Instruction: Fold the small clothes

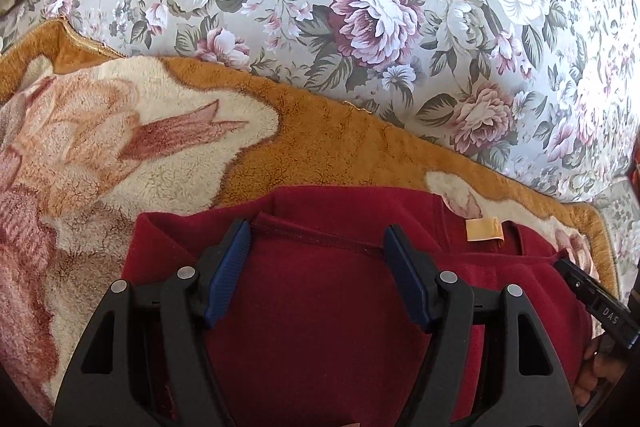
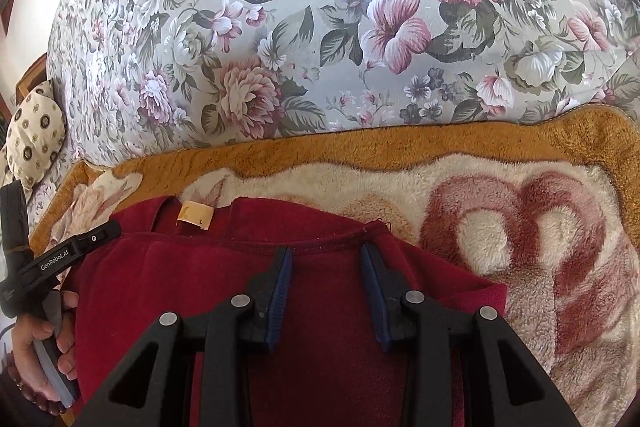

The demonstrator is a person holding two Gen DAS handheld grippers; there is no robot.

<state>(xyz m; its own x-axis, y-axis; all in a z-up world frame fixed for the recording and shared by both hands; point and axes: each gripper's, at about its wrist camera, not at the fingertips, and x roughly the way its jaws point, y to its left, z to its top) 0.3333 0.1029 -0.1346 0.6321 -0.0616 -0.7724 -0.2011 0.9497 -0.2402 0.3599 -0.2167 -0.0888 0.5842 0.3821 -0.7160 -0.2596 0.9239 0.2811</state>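
the left gripper (image 1: 318, 243) is hovering with jaws apart over a stitched hem, nothing pinched; the right gripper (image 2: 326, 259) is doing likewise, narrower, at the other hem; this looks like lining up to grab the top edge, so both need to lower and close together; the dark red fleece garment (image 2: 192, 291), tan label showing, is lying flat on the plush blanket (image 2: 440, 155).

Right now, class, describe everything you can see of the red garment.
The red garment is dark red and fleecy, lying fairly flat on the plush blanket. A stitched hem crosses its top and a tan label sits at the neckline. Both grippers, left and right, hover over its top edge, jaws apart.
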